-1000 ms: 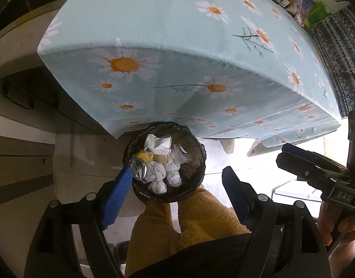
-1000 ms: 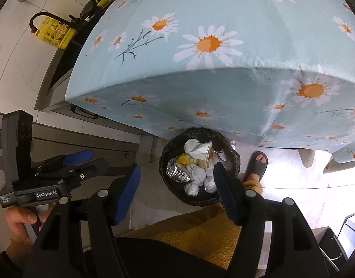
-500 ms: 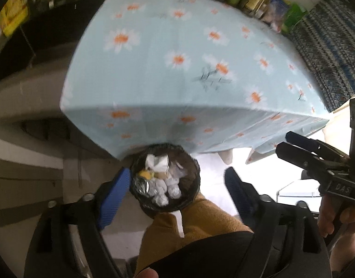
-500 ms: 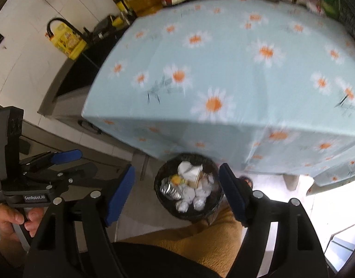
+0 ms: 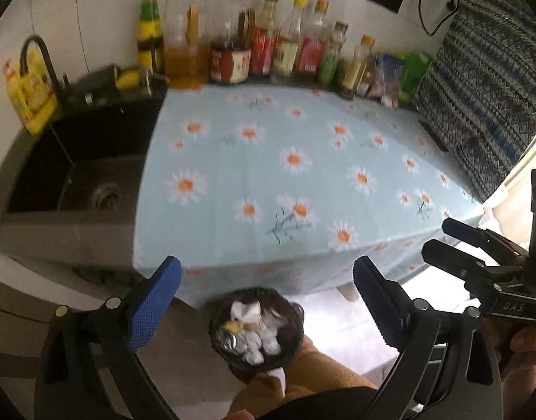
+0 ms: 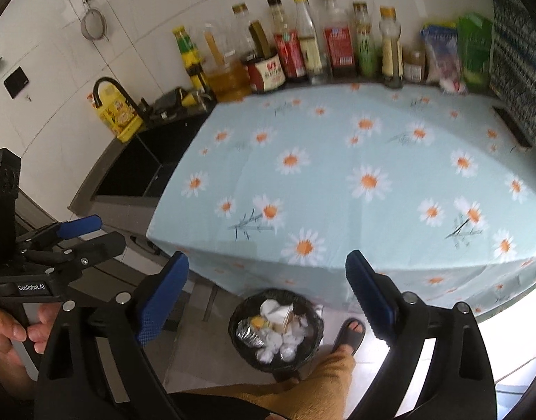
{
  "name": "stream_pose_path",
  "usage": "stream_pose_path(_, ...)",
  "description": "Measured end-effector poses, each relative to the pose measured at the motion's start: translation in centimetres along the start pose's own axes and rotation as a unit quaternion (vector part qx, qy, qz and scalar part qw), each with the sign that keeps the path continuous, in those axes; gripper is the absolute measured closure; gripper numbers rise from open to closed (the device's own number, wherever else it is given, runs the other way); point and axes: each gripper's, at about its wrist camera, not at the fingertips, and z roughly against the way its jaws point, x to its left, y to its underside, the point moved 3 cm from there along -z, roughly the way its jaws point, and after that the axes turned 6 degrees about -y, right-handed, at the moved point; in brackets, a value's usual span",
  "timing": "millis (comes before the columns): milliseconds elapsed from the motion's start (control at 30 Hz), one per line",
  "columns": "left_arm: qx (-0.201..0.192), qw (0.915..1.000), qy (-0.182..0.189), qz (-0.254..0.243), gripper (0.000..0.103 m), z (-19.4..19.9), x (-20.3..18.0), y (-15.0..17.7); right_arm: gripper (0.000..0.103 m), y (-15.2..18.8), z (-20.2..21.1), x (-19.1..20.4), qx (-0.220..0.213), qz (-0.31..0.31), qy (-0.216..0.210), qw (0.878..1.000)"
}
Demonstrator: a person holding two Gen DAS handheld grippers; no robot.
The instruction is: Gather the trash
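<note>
A black trash bin (image 5: 291,350) (image 6: 239,318) stands on the floor below the table's front edge, holding crumpled white paper (image 5: 248,311) (image 6: 278,341), foil and a yellow scrap. My left gripper (image 5: 266,297) hangs high above it, jaws opening wide, nothing between the blue pads. My right gripper (image 6: 266,283) is likewise above the bin, jaws opening, empty. Each gripper also shows in the other's view: the right gripper (image 5: 478,245) at the right edge, the left gripper (image 6: 68,234) at the left. The daisy tablecloth (image 5: 303,175) (image 6: 355,182) bears no trash.
A row of sauce and oil bottles (image 5: 239,52) (image 6: 303,49) lines the wall behind the table. A dark sink (image 5: 78,175) (image 6: 134,171) with a black faucet lies to the left. The person's leg in yellow trousers (image 6: 331,371) and a sandalled foot (image 6: 350,332) are beside the bin.
Both grippers have risen and tilted up, so the bin shrank and the whole tabletop, bottles and sink came into view. Both pairs of jaws have spread wider.
</note>
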Motion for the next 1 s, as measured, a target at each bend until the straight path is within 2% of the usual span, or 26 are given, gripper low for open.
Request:
stream_pose_path(133, -0.022, 0.9997, -0.006, -0.004, 0.007, 1.8, -0.3, -0.7, 0.005, -1.1, 2.2, 0.4, -0.029, 0.009, 0.004, 1.0)
stream_pose_path(567, -0.062, 0.9981, -0.007, -0.004, 0.007, 5.1, -1.1, -2.5, 0.005, -3.3, 6.3, 1.1, -0.081, 0.034, 0.019, 0.996)
stream_pose_path(1000, -0.069, 0.9976, -0.004, -0.011, 0.007, 5.2, -0.6, -2.8, 0.005, -3.7, 6.8, 1.1, -0.084, 0.03, 0.027, 0.996)
